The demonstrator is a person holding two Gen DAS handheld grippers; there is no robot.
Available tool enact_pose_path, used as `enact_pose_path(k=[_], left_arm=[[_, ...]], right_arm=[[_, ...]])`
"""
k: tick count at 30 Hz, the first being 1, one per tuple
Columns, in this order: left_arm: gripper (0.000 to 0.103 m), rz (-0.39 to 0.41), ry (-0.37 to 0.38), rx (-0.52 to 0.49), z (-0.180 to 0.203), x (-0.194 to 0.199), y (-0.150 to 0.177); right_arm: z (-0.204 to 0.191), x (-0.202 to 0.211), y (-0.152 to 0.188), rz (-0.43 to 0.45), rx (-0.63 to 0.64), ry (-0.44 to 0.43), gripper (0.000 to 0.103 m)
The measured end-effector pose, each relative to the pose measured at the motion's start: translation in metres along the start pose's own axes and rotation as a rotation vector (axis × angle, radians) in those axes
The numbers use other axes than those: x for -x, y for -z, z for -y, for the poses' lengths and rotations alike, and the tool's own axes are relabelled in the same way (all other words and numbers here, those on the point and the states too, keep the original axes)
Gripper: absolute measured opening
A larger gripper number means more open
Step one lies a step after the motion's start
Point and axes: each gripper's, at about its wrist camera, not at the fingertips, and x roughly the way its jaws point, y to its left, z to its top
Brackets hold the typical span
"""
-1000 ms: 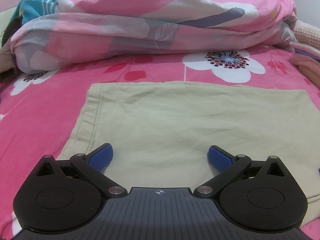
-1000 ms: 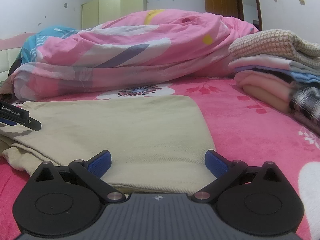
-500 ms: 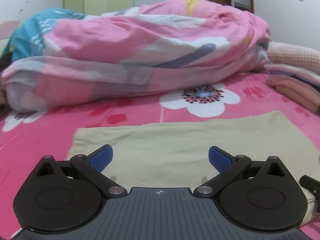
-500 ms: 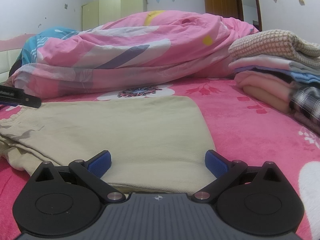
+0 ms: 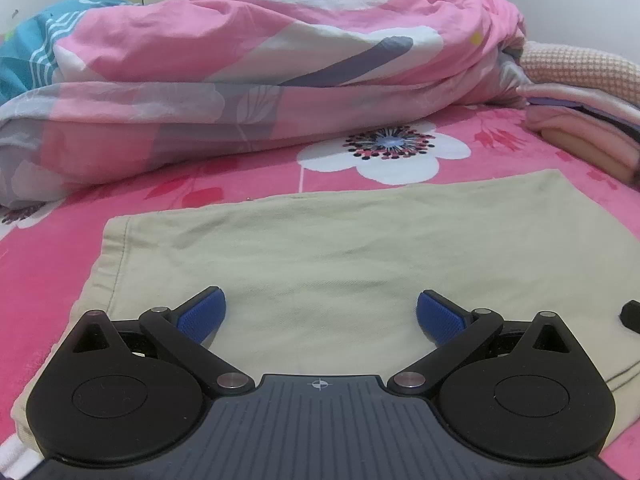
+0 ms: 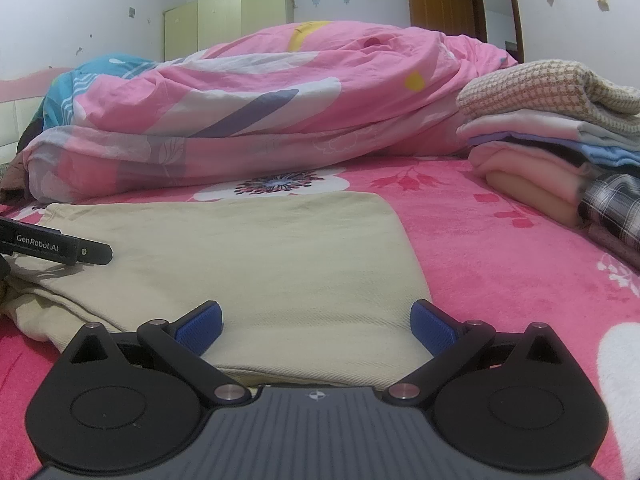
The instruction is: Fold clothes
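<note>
Here, both sets of jaws stand spread wide with nothing between them. The left gripper (image 5: 318,312) hangs low over the near part of the beige garment (image 5: 340,256), close to its hemmed left edge, and its blue pads (image 5: 200,314) frame bare cloth. The right gripper (image 6: 316,322) sits the same way at the garment's (image 6: 248,256) near right corner, one pad (image 6: 432,326) just at the side edge of the cloth — a placing that suits taking or having just let go of the near edge at two well-apart places, so the fabric moves as one flat panel and does not bunch.

The garment lies on the bed (image 6: 500,264), flat on top, as a squarish shape with doubled layers showing along its near left side. Judging by that, it is already folded at least once; whether another fold is due or the piece is finished, the views do not settle.

Further out, a stack of folded clothes (image 6: 560,148) rests to the right, apart from the garment — likely where finished pieces gather. A bundled pink quilt (image 5: 260,80) fills the back of the bed, well clear of the folding space.
</note>
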Motion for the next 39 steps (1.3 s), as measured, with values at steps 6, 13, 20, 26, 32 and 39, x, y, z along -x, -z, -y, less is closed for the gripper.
enact_pose_path(k=[6,13,20,26,32,39], left_arm=[[0.103,0.002,0.002,0.005,0.000,-0.001,0.000],[0.103,0.003,0.012,0.017,-0.002,0.000,0.000],[0.103,0.007,0.018,0.025,-0.003,0.000,0.001],[0.103,0.011,0.016,0.026,-0.002,0.000,0.002],[0.103,0.012,0.015,0.025,-0.001,0.000,0.002],[0.103,0.015,0.014,0.027,-0.001,-0.001,0.002]], right_arm=[[-0.001,0.000,-0.001,-0.003,0.001,0.002,0.102],[-0.003,0.000,-0.002,-0.011,0.002,0.008,0.102],[0.004,0.029,0.012,0.020,-0.020,-0.033,0.102],[0.019,0.059,0.018,-0.058,-0.015,-0.094,0.103],[0.057,0.061,-0.002,-0.038,-0.261,-0.128,0.103],[0.104,0.022,-0.022,-0.131,-0.565,-0.171,0.095]])
